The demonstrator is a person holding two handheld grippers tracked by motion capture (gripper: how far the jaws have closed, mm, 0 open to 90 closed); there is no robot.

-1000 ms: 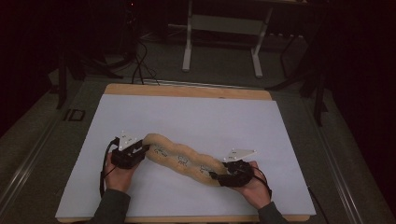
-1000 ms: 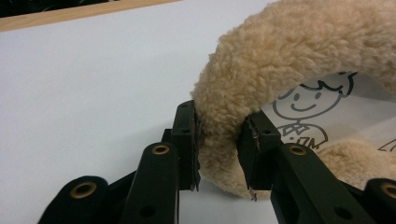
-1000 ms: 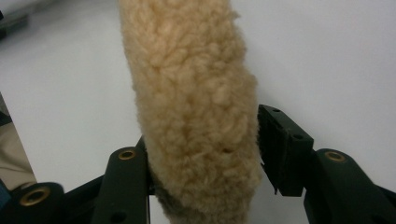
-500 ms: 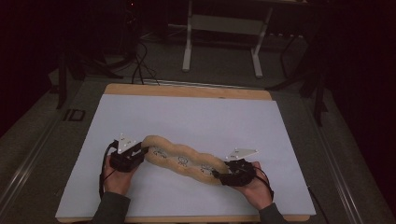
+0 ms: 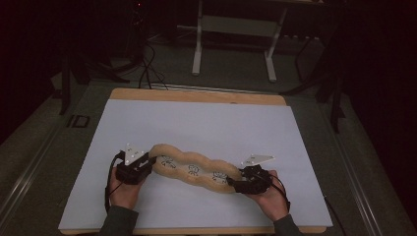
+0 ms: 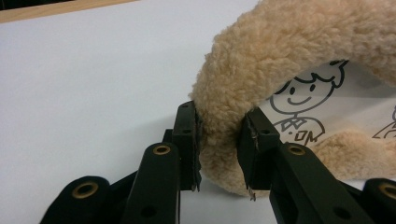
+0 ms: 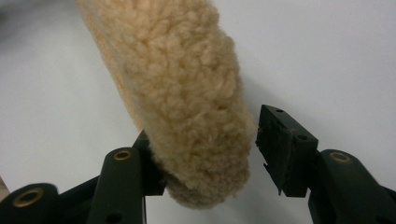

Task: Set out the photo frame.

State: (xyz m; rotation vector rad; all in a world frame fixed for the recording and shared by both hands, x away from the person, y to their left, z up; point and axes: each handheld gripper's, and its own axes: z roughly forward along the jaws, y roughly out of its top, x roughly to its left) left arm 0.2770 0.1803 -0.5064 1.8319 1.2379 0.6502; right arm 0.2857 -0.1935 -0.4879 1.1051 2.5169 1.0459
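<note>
a dim room surrounds a white sheet (image 5: pixel 196 128) laid over a wooden board, where a long, lumpy tan fleece roll (image 5: pixel 194 169) with cartoon figures printed on its pale lining lies slantwise between two low, level hands. the left gripper (image 6: pixel 219 149) pinches one curly end, while the right gripper (image 7: pixel 208 149) has just been opening, one jaw against the other end and the far jaw standing clear.

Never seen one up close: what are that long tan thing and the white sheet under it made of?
The tan roll looks like curly fleece, matte and woolly, around a smooth white cartoon-printed panel. The white sheet seems matte paper or thin board, flat and creaseless, over a wooden board with a light, grainy edge.
</note>
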